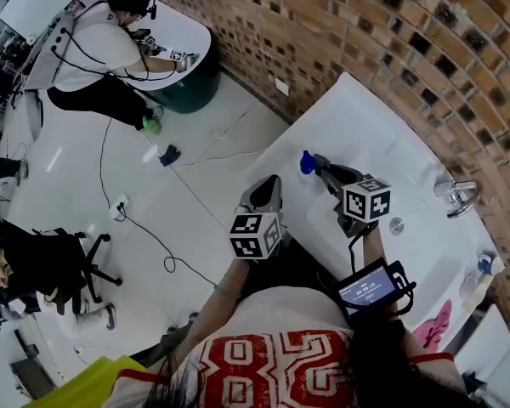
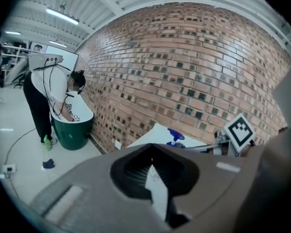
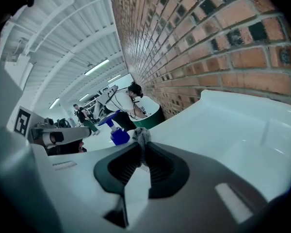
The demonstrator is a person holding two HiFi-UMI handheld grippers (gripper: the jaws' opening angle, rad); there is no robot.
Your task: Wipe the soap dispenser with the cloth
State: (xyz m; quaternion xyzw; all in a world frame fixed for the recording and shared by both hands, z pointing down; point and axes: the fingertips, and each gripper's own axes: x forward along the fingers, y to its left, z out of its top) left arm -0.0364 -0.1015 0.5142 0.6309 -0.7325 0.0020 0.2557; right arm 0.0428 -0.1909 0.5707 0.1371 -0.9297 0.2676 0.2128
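grey cloth [image 3: 141, 135] pinched in the right gripper [image 3: 141, 147] — seen only in the right gripper view, blue soap dispenser [image 3: 119, 137] just beside it at 10 o'clock, on the white counter [image 3: 223, 125], left gripper [image 2: 153, 152] jaws together — empty

Past the soap dispenser [image 1: 307, 161], bare white tub [image 1: 357, 113] runs open to the faucet [image 1: 459, 197]. The brick wall [image 1: 391, 41] blocks behind it, and the right gripper [image 1: 321, 167] crowds its near side.
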